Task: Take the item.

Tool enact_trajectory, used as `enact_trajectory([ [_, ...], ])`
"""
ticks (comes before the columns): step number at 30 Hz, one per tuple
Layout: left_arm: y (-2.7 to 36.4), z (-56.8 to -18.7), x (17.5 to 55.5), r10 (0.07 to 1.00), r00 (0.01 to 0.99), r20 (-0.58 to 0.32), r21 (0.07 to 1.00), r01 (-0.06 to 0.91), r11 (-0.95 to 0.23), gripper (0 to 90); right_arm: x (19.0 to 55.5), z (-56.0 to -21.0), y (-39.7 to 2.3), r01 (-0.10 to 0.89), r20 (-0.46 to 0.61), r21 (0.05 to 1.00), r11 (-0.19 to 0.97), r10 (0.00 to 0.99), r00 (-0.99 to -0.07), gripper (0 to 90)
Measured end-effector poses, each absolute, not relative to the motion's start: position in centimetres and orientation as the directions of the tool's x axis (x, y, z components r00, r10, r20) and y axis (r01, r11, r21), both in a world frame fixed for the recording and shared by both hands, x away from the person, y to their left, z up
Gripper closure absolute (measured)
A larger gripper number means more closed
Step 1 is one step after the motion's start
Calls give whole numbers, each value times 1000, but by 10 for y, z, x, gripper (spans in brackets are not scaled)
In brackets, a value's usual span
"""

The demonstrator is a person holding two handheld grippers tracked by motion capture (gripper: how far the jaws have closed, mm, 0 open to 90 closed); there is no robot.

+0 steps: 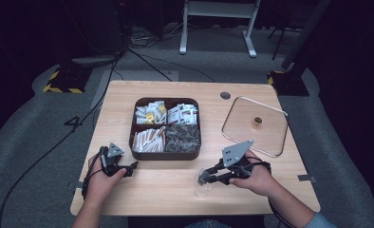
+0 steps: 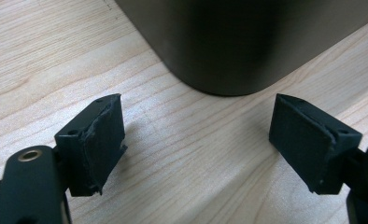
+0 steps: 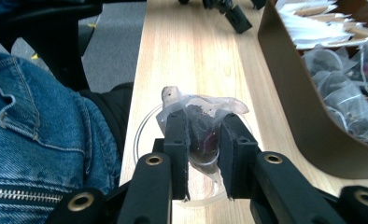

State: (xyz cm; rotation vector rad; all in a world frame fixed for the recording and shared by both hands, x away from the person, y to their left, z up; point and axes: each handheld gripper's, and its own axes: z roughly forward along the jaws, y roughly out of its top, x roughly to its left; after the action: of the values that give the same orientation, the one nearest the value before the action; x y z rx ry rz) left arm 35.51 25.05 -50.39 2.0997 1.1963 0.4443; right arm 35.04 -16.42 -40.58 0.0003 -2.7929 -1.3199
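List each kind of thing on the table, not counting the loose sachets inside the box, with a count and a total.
Compartment box: 1
Glass lid: 1
Clear cup: 1
Tea bag held over the cup: 1
Grippers, left gripper and right gripper: 2
Total: 6

text: none legible; packets in tray [image 1: 165, 155]: print too small to read

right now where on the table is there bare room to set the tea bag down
Bare wood lies between the left tool and the clear cup along the near edge, in front of the brown tray. More runs left of the tray and behind it. Crowded: the right side, with the glass lid and the right tool holding the tea bag.
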Motion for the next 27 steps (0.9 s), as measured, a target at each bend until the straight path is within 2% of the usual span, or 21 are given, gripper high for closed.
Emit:
enact_trajectory([
  [6, 251, -504, 355, 852, 522, -31, 696, 623, -357, 187, 349, -410, -161, 14, 49, 755, 655, -35, -998, 741],
  [8, 251, -504, 355, 852, 522, -32, 697, 623, -355, 187, 349, -409, -161, 14, 48, 757, 653, -34, -998, 717],
  [9, 251, -504, 355, 853, 522, -32, 697, 623, -355, 187, 350, -409, -162, 15, 43, 759, 651, -27, -999, 640],
  [17, 251, -504, 355, 852, 523, -29, 696, 622, -358, 185, 351, -404, -166, 27, 52, 778, 628, -22, -998, 606],
  [27, 251, -504, 353, 849, 527, -33, 696, 622, -359, 186, 369, -393, -186, 85, 39, 828, 554, 94, -995, 573],
])
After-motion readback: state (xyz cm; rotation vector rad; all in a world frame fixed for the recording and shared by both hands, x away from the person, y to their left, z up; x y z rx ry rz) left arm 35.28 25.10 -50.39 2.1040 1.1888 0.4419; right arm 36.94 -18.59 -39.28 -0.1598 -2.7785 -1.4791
